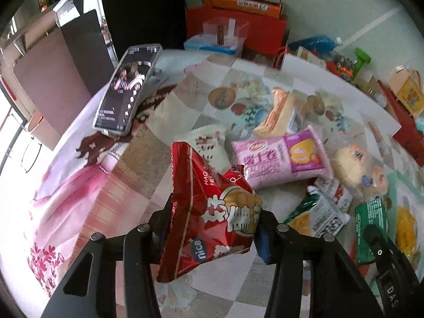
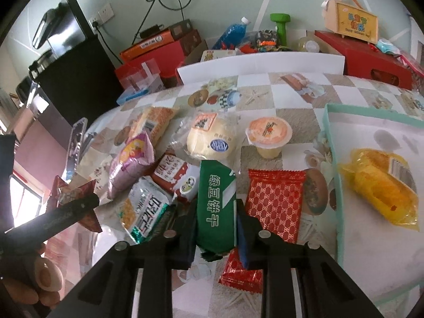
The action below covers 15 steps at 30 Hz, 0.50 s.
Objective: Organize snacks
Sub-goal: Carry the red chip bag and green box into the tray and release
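left wrist view: left gripper [image 1: 214, 228] pinches a red snack bag [image 1: 212, 212], glossy and puffed, white characters and a blue "nice" dot on its face; the bag stands tilted between the jaws and looks clear of the table. at 1 o'clock from it lies a pink snack packet [image 1: 278, 159]. at 10 o'clock a phone [image 1: 127, 90] with a lit screen leans near the table edge. the patterned tablecloth [image 1: 111, 193] shows checks and a pink-dressed figure.

right wrist view: right gripper [image 2: 216, 228] is pressed onto a green biscuit packet [image 2: 216, 204], long and narrow with white characters, resting on the table. touching it at 3 o'clock lies a red patterned packet [image 2: 275, 204]. only this view shows the mint-rimmed tray [image 2: 331, 143] at 2 o'clock, holding a yellow wrapped cake [image 2: 381, 185], and a sealed jelly cup [image 2: 269, 135] at 1 o'clock. pale green wall behind.
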Available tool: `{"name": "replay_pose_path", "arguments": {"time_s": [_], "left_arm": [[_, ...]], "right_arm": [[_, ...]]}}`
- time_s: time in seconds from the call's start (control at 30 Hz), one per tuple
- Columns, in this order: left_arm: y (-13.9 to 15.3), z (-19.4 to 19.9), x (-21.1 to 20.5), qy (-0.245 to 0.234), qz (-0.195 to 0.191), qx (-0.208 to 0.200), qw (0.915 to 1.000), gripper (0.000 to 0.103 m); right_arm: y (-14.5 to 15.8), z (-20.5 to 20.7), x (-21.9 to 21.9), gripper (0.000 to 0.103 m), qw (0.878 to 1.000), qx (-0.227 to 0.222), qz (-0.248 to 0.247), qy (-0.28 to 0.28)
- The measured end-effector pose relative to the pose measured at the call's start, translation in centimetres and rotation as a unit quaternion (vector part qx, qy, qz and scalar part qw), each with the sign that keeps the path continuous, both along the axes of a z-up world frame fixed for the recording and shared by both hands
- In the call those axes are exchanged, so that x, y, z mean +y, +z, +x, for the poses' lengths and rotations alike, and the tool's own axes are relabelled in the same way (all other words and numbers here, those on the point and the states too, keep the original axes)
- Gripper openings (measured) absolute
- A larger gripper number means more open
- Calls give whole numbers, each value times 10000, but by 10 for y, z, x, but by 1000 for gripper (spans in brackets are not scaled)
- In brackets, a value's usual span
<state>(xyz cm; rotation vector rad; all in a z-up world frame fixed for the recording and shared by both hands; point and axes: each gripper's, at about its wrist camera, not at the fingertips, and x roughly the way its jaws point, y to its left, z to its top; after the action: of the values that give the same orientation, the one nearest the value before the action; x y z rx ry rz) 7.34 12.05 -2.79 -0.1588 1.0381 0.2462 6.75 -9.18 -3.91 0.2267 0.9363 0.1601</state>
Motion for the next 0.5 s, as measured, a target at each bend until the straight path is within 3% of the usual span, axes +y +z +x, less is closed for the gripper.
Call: {"name": "replay_pose_path", "arguments": {"time_s": [0.5], "left_arm": [[39,-4,-41,-458,41,-610,9971,51]], "right_arm": [[38,-17,-30,26,9986,-434,143,-273]]}}
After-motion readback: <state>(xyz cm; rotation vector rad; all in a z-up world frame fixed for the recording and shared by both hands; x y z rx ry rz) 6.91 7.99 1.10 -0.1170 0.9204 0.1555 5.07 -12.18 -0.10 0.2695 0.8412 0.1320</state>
